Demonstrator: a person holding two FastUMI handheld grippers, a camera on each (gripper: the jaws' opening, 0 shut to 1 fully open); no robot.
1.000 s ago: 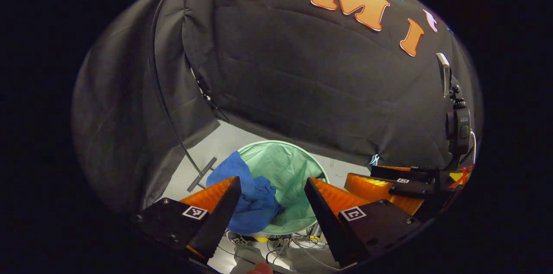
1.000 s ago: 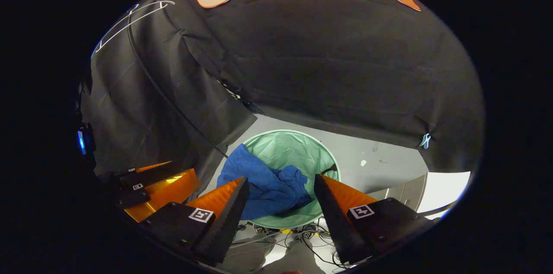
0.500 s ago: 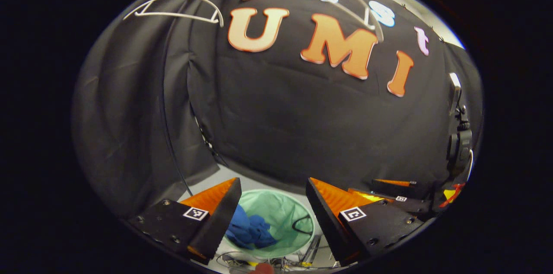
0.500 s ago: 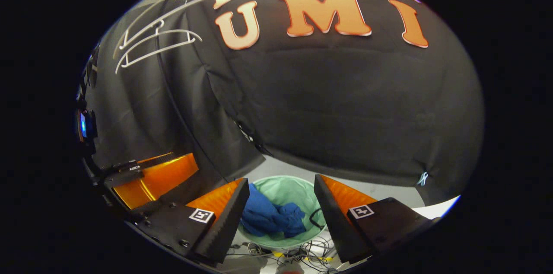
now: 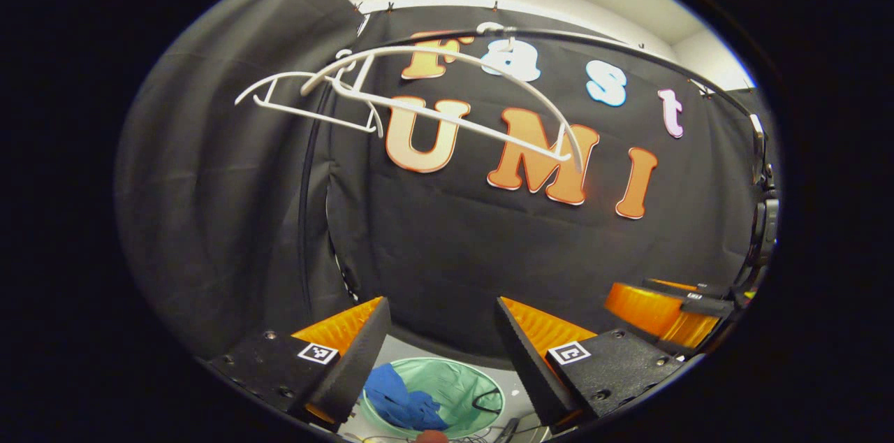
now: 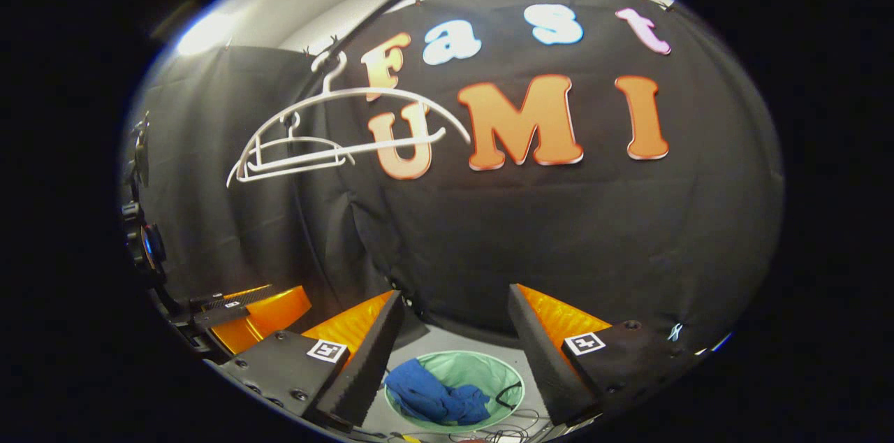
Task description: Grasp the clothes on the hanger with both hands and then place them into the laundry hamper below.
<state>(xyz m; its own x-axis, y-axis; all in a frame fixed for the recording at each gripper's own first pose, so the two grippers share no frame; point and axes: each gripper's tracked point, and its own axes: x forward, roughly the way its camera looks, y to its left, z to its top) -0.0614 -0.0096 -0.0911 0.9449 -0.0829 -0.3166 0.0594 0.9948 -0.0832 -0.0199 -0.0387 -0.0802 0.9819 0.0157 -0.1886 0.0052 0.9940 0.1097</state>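
Left claw (image 5: 440, 338) and right claw (image 6: 454, 331): both spread wide, gripping nothing. Below and between each claw's fingers, the blue clothes (image 6: 436, 397) lie in the green laundry hamper (image 6: 489, 369); above, the white hangers (image 6: 335, 128) hang bare. Placement appears complete; next, only withdrawal. The left gripper view also catches the right claw; the right gripper view, the left.

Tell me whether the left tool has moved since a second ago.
Yes. The left tool has risen and tilted up: the green hamper has sunk to the view's bottom edge, and the white hangers have come into view above.
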